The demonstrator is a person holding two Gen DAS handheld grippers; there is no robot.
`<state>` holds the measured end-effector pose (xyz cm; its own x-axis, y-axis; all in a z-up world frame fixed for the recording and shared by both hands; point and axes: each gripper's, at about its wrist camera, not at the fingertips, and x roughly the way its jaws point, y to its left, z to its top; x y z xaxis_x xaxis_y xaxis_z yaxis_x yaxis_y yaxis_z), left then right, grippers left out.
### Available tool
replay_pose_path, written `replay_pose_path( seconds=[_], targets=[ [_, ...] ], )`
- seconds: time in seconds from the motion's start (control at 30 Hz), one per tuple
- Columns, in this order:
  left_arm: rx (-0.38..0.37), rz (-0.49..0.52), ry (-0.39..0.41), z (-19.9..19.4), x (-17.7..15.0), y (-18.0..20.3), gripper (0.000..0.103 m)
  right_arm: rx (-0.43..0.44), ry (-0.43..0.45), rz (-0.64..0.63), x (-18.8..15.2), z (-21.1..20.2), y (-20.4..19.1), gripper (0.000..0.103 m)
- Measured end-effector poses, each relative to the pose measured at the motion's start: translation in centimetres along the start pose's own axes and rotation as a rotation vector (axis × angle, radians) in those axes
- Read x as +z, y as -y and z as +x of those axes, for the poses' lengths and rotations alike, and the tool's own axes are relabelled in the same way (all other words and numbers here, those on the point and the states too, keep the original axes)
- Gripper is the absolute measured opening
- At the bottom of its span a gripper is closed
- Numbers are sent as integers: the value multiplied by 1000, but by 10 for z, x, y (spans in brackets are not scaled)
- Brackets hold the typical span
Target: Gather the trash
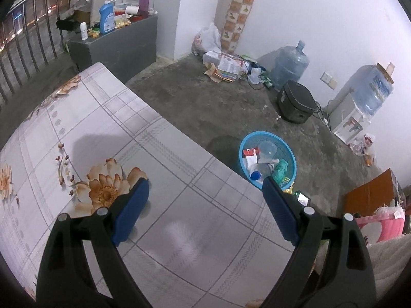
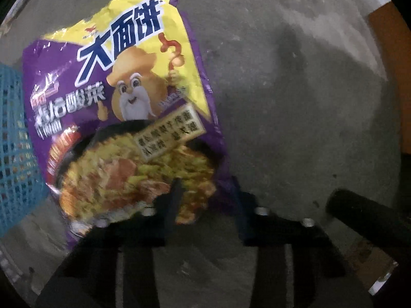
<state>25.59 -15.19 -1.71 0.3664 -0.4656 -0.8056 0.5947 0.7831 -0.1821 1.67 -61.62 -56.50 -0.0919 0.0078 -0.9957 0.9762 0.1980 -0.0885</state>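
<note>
A purple and yellow instant noodle wrapper (image 2: 123, 89) lies on the concrete floor (image 2: 295, 102), right beside the blue mesh basket (image 2: 15, 141). My right gripper (image 2: 206, 187) points down at it, and its fingers are closed on the wrapper's crumpled lower corner, though this part of the view is blurred. The left wrist view shows the same basket (image 1: 290, 151) on the floor past the table edge, holding a plastic bottle, a clear cup, a red and white pack and a green bag. Over the floral tablecloth (image 1: 128, 128) my left gripper (image 1: 205, 179) is open with nothing between its fingers.
Along the wall stand two water jugs (image 1: 290, 64), a black cooker (image 1: 296, 102), a dispenser and a pile of papers (image 1: 228, 66). A grey cabinet (image 1: 115, 43) with bottles is at the back left. A brown board (image 2: 390, 51) and a black bar (image 2: 364, 213) are at the right.
</note>
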Motion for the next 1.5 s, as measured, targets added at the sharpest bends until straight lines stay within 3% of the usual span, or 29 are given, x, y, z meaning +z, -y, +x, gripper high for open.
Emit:
replay_pose_path(
  seconds=[0.13,0.27,0.67,0.77,0.9,1.07,1.3,1.37,1.5],
  targets=[
    [0,18,21,-5,0,3,85,27,10,8,-3,-8,9,9],
    [-9,19,41,-10,0,4,85,63,67,21,-9,-32,21,6],
    [-52,1,111,-33,-1,7,85,108,363,25,-35,-171,71,3],
    [-53,-3,135,-41,-4,9,85,158,454,24,-46,-217,71,3],
    [-64,-24,155,-51,-7,8,85,291,569,-12,-50,-291,59,3],
    [-50,-23,185,-62,-15,4,85,462,681,-123,-64,-370,18,3],
    [-39,-45,189,-67,-21,-8,85,728,643,-209,-83,-421,-15,3],
    [-40,-54,187,-65,-22,-11,85,747,607,-232,-85,-419,-26,3],
    [-48,-73,178,-63,-24,-16,85,728,420,-227,-65,-363,-55,3]
  ],
)
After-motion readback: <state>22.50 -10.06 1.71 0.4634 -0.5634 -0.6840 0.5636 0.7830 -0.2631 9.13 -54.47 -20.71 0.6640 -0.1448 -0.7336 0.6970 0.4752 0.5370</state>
